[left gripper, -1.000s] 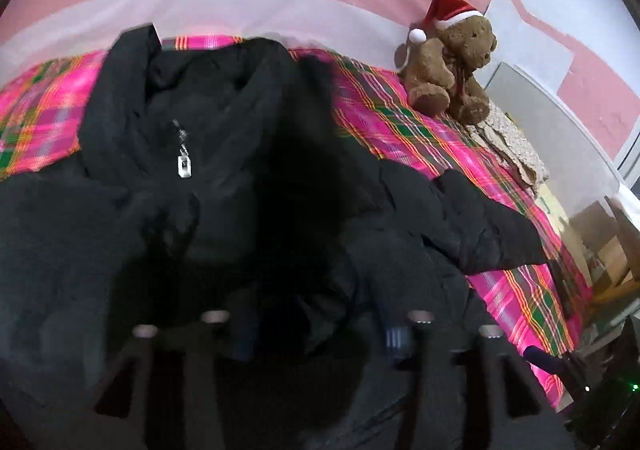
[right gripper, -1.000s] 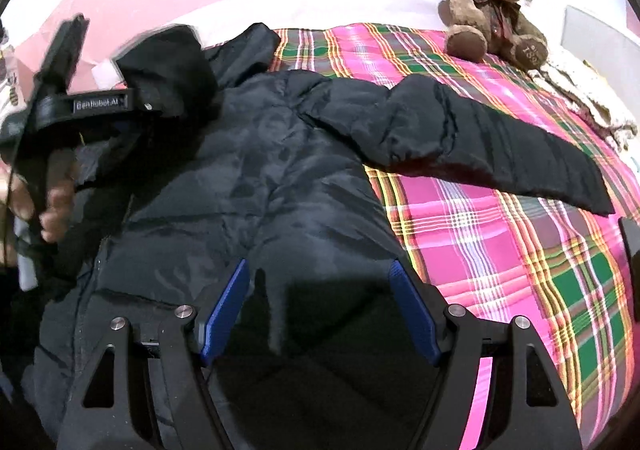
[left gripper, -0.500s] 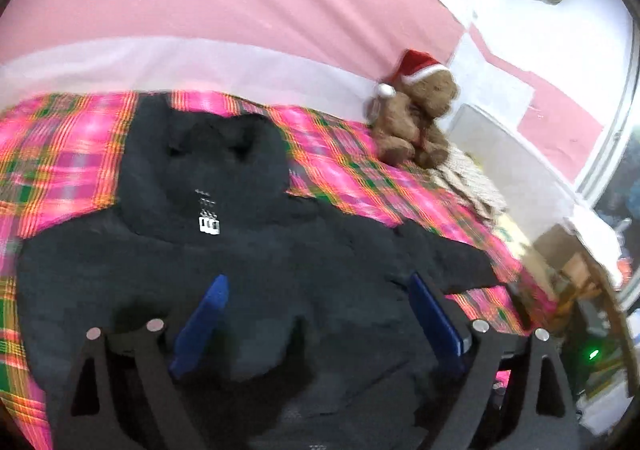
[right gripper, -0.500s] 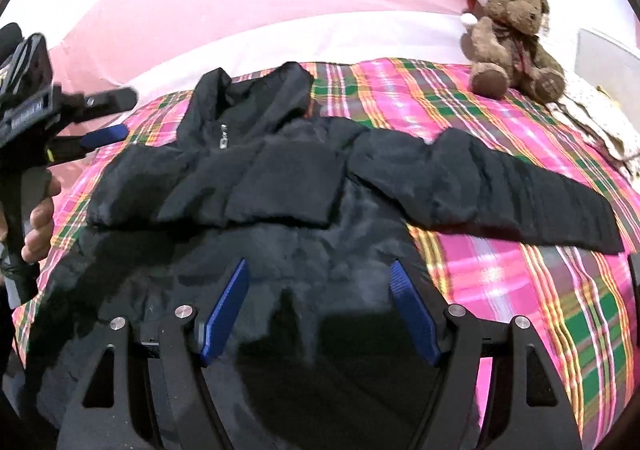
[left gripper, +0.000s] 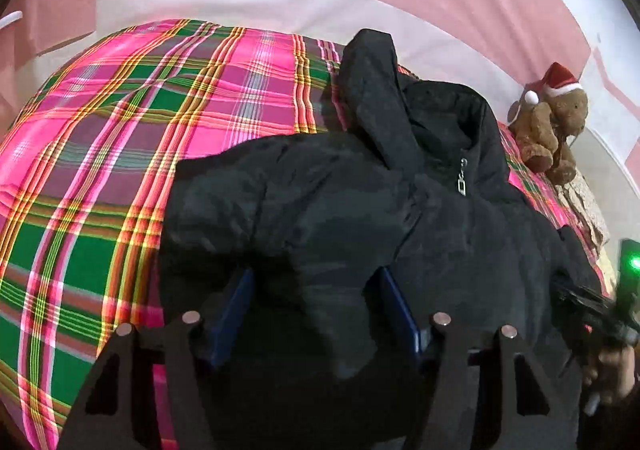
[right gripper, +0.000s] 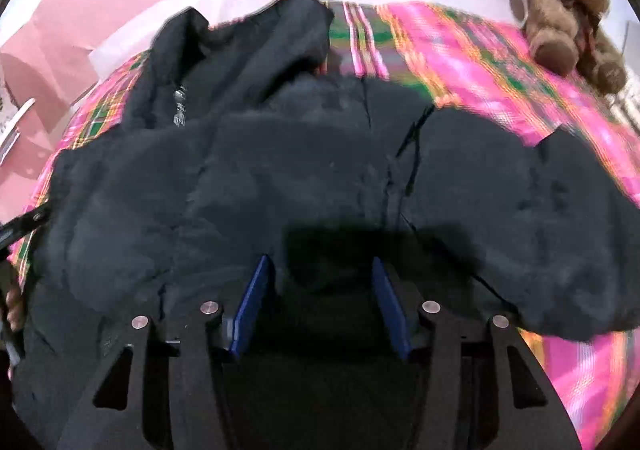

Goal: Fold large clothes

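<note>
- Black jacket lies spread on the plaid bedspread, collar at the far side.
- Left gripper: jaws parted wide over the jacket, gripping nothing.
- Right gripper: jaws apart above the jacket body, gripping nothing.
- Teddy bear sits far right.

There was one black jacket, spread across one bed under one pink-and-green plaid bedspread. The jacket carried one silver zipper pull and one raised collar. One sleeve could be counted lying out to the side in the right wrist view; a second could not be made out with certainty. One brown teddy bear sat by the wall, wearing one red Santa hat. There were two tongs, the left tongs and the right tongs, each with two blue-padded fingers.
</note>
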Demonstrator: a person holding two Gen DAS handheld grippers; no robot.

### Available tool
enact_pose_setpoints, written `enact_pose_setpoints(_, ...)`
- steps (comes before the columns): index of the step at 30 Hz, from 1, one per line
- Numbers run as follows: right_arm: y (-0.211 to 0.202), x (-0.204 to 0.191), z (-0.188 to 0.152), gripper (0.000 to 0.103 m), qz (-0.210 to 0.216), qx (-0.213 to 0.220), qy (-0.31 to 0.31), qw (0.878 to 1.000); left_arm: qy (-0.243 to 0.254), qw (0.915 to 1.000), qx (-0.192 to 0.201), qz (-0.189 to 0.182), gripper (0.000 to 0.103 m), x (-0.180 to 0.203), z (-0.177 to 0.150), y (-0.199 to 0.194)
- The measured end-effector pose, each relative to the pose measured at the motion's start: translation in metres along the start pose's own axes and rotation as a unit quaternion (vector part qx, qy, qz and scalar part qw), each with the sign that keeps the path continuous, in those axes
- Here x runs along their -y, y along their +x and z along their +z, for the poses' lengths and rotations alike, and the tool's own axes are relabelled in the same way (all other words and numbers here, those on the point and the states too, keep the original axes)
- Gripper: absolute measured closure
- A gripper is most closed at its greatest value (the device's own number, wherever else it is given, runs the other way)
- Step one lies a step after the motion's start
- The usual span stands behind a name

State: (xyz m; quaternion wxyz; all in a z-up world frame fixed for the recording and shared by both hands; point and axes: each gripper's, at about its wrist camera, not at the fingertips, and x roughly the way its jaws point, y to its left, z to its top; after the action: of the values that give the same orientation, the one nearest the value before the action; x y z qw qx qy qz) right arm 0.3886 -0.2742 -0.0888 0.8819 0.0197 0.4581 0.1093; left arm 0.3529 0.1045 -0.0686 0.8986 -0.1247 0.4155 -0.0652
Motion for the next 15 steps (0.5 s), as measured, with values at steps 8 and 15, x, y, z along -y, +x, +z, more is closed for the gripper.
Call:
enact_pose_setpoints(8, -0.041, 0.003, 0.027, 0.049, -0.006, 0.046, 0.006, 0.999, 0.021, 0.9988, 0.044, -0.006, 0.037, 0.002, 0.027, -0.042)
enact_pose_setpoints(15, 0.011, -0.003, 0.057, 0.049, -0.018, -0.002, 0.001, 1.0, 0.01, 0.9984, 0.006, 0.055, 0.036, -0.021, 0.053, 0.013)
